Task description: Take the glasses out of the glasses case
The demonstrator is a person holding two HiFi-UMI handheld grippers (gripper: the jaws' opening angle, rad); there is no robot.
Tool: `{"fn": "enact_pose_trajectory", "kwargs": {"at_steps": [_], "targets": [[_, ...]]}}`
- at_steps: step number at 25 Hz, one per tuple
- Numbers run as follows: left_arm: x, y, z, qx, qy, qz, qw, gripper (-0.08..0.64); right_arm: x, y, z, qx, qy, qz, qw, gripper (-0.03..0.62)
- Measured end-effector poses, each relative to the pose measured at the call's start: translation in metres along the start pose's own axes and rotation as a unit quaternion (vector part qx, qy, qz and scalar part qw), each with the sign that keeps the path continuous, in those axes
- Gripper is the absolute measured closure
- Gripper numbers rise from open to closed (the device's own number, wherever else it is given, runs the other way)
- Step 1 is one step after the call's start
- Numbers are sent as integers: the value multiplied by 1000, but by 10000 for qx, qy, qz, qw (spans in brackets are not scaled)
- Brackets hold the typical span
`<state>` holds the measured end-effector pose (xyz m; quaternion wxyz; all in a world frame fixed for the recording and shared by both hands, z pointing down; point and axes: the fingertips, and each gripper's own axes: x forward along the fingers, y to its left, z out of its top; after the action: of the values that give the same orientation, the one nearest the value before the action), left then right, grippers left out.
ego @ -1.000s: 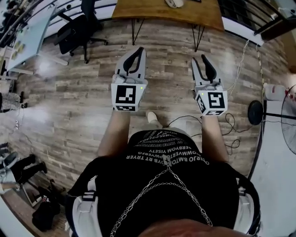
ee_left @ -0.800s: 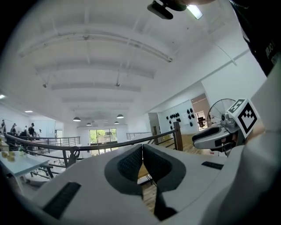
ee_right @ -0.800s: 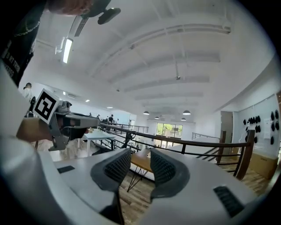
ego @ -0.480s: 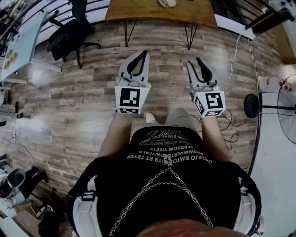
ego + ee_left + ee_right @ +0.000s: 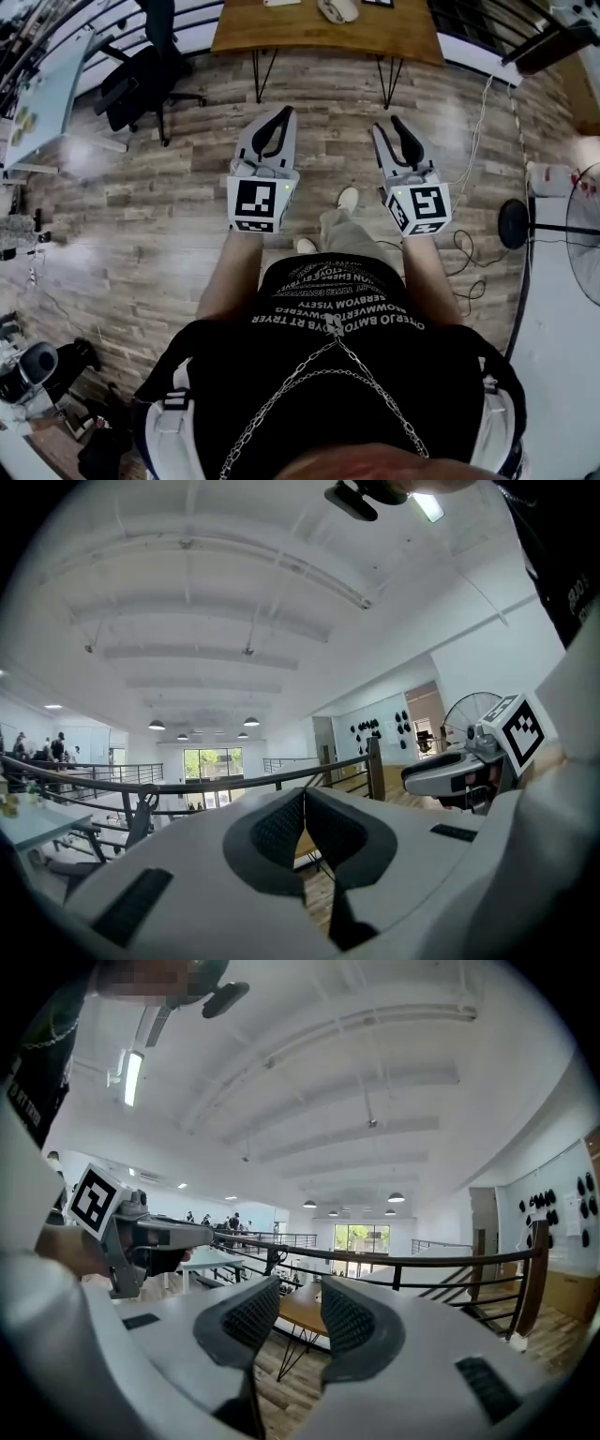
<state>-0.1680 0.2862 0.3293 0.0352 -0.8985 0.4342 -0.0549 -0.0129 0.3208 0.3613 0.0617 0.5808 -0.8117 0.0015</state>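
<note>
Holding left gripper [image 5: 303, 799] and right gripper [image 5: 300, 1307] side by side, out over floor [image 5: 141, 234], well short of table [image 5: 281, 33]. Left jaws pressing together at the tips, pinching nothing. Right jaws standing slightly apart, nothing between. Pale oval item [image 5: 337, 9] lying on table, too small to tell whether it is the case.

Wooden counter [image 5: 319, 33] cut off by the head view's top edge, pale things [image 5: 337, 9] on it too small to tell, fan [image 5: 591, 234] cropped at the right edge, person's hands hidden there beneath left hand-held gripper [image 5: 284, 112] and right hand-held gripper [image 5: 384, 124], distant people [image 5: 230, 1221] at the railing mere specks
</note>
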Motion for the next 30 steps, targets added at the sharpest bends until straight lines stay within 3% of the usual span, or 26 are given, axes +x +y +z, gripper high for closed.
{"fn": "enact_pose_trajectory", "kwargs": {"at_steps": [16,30], "targets": [[132,36,-1,63,155,262,9995,532,113,-88,-2,128,17,363,9993,465],[217,28,0,0,320,279,9991,532,154,-165,-5,223,49,469,9986,465]]}}
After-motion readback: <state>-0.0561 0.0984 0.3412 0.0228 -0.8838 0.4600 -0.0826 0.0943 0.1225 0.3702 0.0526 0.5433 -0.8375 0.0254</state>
